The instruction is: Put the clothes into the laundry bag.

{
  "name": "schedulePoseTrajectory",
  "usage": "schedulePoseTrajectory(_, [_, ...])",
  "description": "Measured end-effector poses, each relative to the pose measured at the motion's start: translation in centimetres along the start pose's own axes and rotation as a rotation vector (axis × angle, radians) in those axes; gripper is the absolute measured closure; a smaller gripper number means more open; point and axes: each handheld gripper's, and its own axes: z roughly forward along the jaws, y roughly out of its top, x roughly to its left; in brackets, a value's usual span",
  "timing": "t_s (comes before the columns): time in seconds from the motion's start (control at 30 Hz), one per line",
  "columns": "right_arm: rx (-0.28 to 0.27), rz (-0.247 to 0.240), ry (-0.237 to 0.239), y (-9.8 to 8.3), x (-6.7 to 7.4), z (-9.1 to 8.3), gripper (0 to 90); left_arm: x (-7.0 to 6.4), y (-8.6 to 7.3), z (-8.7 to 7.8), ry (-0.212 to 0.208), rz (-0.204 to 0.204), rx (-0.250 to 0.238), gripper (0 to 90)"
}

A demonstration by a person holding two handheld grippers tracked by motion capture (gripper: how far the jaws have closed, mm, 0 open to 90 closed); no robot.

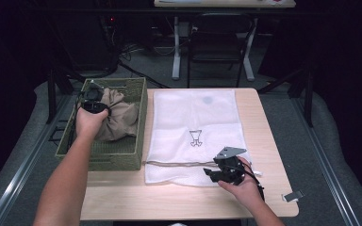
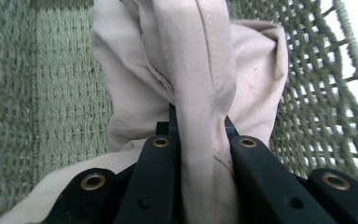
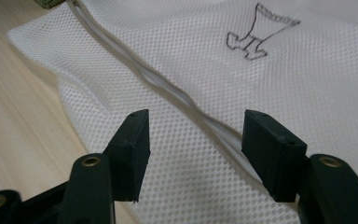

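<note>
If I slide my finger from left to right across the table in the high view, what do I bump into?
Green basket with the beige cloth held by the left tongs → white mesh bag → right tongs → small clip.

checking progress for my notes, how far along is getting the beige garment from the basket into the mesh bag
Done: the left claw is shut on the beige garment, bunched in the green woven basket. In hand: the right claw hangs open over the white mesh bag near its zipper; the bag lies flat on the table. Left: carrying the garment over, opening the bag, putting it inside.
</note>
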Motion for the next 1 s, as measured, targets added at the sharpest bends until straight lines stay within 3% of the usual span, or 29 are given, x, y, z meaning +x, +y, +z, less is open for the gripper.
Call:
schedulePoseTrajectory(0.07, [-0.044,-0.058,-0.02,0.0,0.2,-0.1,43.0,-0.2,0.2,-0.5,0.0,0.003,-0.005,84.7])
schedulePoseTrajectory(0.1, [-0.055,-0.063,-0.014,0.0,0.3,-0.1,45.1,-0.3,0.4,-0.7,-0.003,0.005,-0.002,84.7])
schedulePoseTrajectory(0.37, [-0.012,-0.084,-0.005,0.6,0.8,-0.3,47.3,-0.8,0.9,-1.9,0.006,0.021,-0.002,84.7])
schedulePoseTrajectory(1.0, [0.069,-0.041,0.053,2.6,-0.3,0.4,52.1,-1.2,2.1,-4.0,-0.001,0.042,0.046,84.7])
